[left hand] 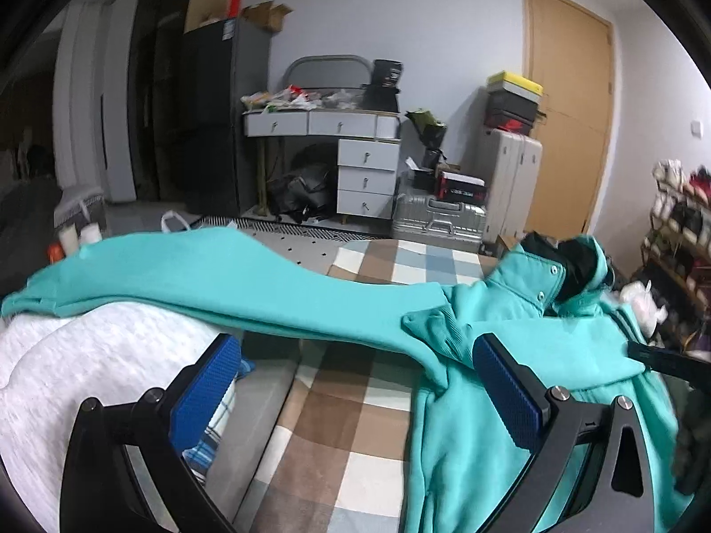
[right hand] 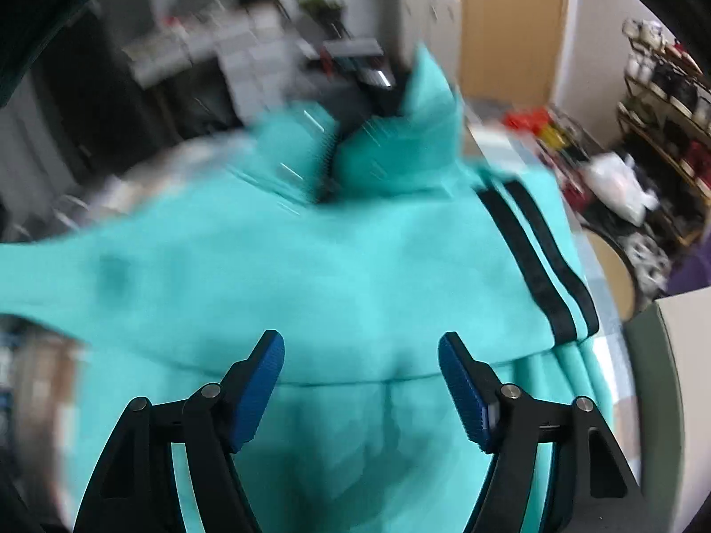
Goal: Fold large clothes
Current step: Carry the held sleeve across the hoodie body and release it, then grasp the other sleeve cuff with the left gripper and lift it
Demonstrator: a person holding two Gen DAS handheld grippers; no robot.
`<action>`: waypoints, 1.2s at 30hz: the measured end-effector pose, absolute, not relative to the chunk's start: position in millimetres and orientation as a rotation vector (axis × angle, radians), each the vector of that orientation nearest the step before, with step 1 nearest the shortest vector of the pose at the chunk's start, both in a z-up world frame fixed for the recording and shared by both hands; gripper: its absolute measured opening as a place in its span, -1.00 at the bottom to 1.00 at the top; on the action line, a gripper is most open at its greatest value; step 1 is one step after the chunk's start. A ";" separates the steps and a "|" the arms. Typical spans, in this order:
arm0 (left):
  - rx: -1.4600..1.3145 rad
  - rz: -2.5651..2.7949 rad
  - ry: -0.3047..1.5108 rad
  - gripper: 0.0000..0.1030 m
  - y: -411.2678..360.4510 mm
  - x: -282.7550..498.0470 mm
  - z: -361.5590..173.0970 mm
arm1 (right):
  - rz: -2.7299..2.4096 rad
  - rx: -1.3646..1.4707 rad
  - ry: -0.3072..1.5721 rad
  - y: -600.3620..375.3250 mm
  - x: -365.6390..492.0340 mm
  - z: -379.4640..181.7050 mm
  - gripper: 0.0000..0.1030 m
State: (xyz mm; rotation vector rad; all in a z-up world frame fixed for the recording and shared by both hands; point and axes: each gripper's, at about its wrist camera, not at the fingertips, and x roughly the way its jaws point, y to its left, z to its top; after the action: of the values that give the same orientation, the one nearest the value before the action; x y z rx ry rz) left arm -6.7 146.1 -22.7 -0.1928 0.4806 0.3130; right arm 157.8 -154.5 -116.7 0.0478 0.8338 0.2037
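Note:
A large teal hooded jacket [left hand: 480, 422] lies on the checked bed cover [left hand: 337, 435]. One sleeve [left hand: 231, 275] stretches out to the left over a white quilt. My left gripper [left hand: 355, 368] is open and empty, its right finger over the jacket's body near a ribbed cuff [left hand: 433, 326]. In the right wrist view the jacket [right hand: 337, 266] fills the frame, blurred, with two black stripes [right hand: 537, 266] on the right and the collar at the top. My right gripper [right hand: 361, 364] is open just above the jacket's body and holds nothing.
A white quilt [left hand: 71, 368] lies at the left of the bed. Beyond the bed stand a grey drawer desk [left hand: 355, 151], a silver suitcase [left hand: 437, 217], a wooden door [left hand: 569, 102] and a shoe rack [left hand: 680, 222] at the right.

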 end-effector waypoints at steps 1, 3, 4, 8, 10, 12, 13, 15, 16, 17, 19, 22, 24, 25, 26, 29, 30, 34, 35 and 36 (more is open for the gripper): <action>-0.220 0.313 0.483 0.98 152.0 -9.2 -21.4 | 0.272 0.104 0.778 -151.4 130.8 -97.5 0.41; -0.273 0.335 0.486 0.98 165.8 -15.6 -14.3 | 0.375 0.190 0.701 -149.6 101.1 -72.0 0.54; -0.294 0.348 0.480 0.98 173.8 -20.5 -9.0 | 0.432 0.235 0.636 -148.3 78.3 -57.1 0.59; -0.345 0.413 0.455 0.98 211.2 -51.0 12.6 | 0.537 0.205 0.324 -129.6 10.5 -16.1 0.91; -0.363 0.472 0.460 0.98 233.6 -67.6 21.2 | 0.389 0.045 0.122 -111.7 -23.1 -22.8 1.00; -0.424 0.530 0.465 0.98 260.0 -88.2 25.2 | 0.231 -0.098 0.004 -90.8 -42.3 -38.8 1.00; -0.461 0.560 0.463 0.98 271.6 -98.0 26.0 | 0.166 -0.199 -0.017 -77.3 -44.7 -48.6 1.00; -0.553 0.596 0.466 0.98 296.3 -115.2 26.3 | 0.169 -0.302 0.025 -61.1 -40.2 -59.3 1.00; -0.608 0.595 0.475 0.98 309.2 -119.3 25.0 | 0.197 -0.306 0.036 -57.8 -38.5 -65.2 1.00; -0.661 0.579 0.492 0.98 317.6 -118.1 22.4 | 0.213 -0.301 0.048 -56.2 -37.1 -67.4 1.00; -0.771 0.514 0.543 0.98 333.8 -112.3 12.6 | 0.247 -0.265 0.119 -56.4 -31.4 -68.0 1.00; -0.902 0.450 0.604 0.98 350.7 -106.7 -4.7 | 0.283 -0.170 0.192 -71.5 -24.2 -63.1 1.00; -0.952 0.423 0.616 0.98 356.3 -102.1 -12.5 | 0.290 -0.128 0.204 -83.2 -17.0 -61.5 1.00; -0.973 0.400 0.624 0.98 356.9 -97.1 -14.9 | 0.289 -0.111 0.207 -91.0 -22.1 -61.1 1.00; -0.994 0.380 0.644 0.98 358.6 -93.8 -18.7 | 0.291 -0.102 0.212 -101.6 -32.2 -64.8 1.00; -1.055 0.364 0.691 0.97 365.3 -82.8 -28.5 | 0.286 -0.085 0.230 -109.6 -29.4 -65.6 1.00; -1.062 0.359 0.708 0.97 365.7 -78.2 -29.6 | 0.281 -0.075 0.239 -111.4 -27.6 -66.2 1.00; -1.088 0.374 0.684 0.95 378.0 -76.2 -28.7 | 0.281 -0.037 0.264 -118.9 -23.1 -62.2 1.00; -1.100 0.378 0.681 0.85 381.8 -76.0 -30.1 | 0.280 -0.030 0.267 -120.1 -22.7 -61.9 1.00; -1.112 0.386 0.685 0.75 386.6 -76.7 -31.8 | 0.279 -0.018 0.270 -122.1 -21.9 -61.8 1.00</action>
State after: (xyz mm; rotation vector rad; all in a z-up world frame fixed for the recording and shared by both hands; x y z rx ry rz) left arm -76.6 386.6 -31.8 -1.1116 0.6846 0.3856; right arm -21.9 -122.2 -61.8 -0.0185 0.2704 0.2787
